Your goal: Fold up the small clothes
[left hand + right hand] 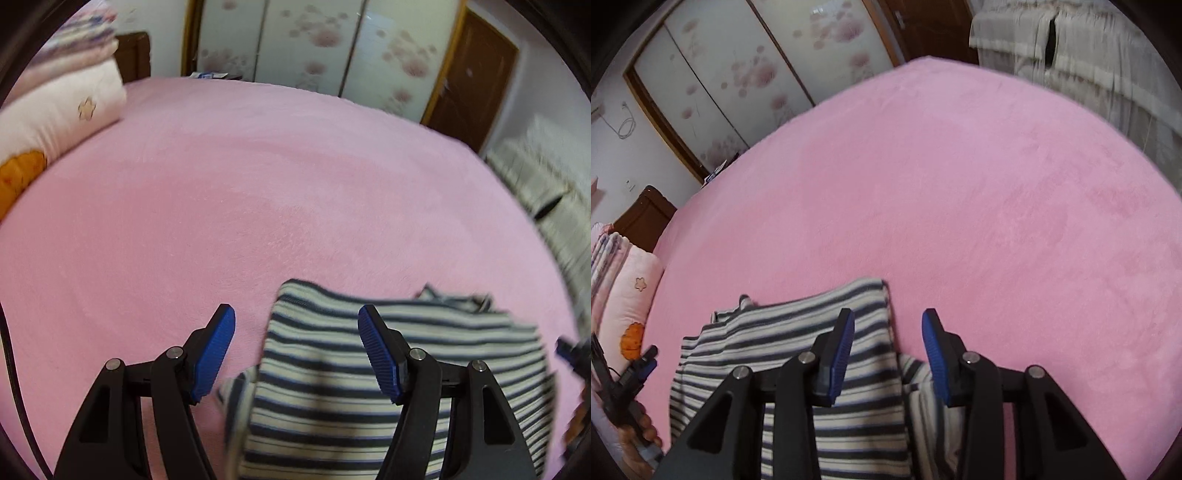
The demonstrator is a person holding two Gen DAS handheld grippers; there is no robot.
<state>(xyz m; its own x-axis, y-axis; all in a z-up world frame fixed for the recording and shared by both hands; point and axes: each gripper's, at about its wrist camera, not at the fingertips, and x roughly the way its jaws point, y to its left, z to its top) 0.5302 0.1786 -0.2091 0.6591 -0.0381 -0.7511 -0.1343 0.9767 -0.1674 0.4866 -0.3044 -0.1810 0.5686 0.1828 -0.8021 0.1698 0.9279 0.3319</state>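
A small striped garment [317, 373], dark and cream stripes, lies partly folded on the pink bed [258, 184]. My left gripper [296, 321] is open and empty above the garment's left edge; a sleeve sticks out at lower left. In the right wrist view the same garment [783, 343] lies at lower left on the bed [960, 184]. My right gripper [888, 325] is open and empty above the garment's right edge, with a sleeve below it. The left gripper [646, 360] shows at the far left of that view, and the right gripper's tip [569, 350] at the right edge of the left wrist view.
Folded quilts and a pillow [62, 107] are stacked at the bed's left end, also seen in the right wrist view [624, 295]. Floral sliding wardrobe doors [314, 44] stand beyond the bed. A pale curtain [1071, 48] hangs at the right.
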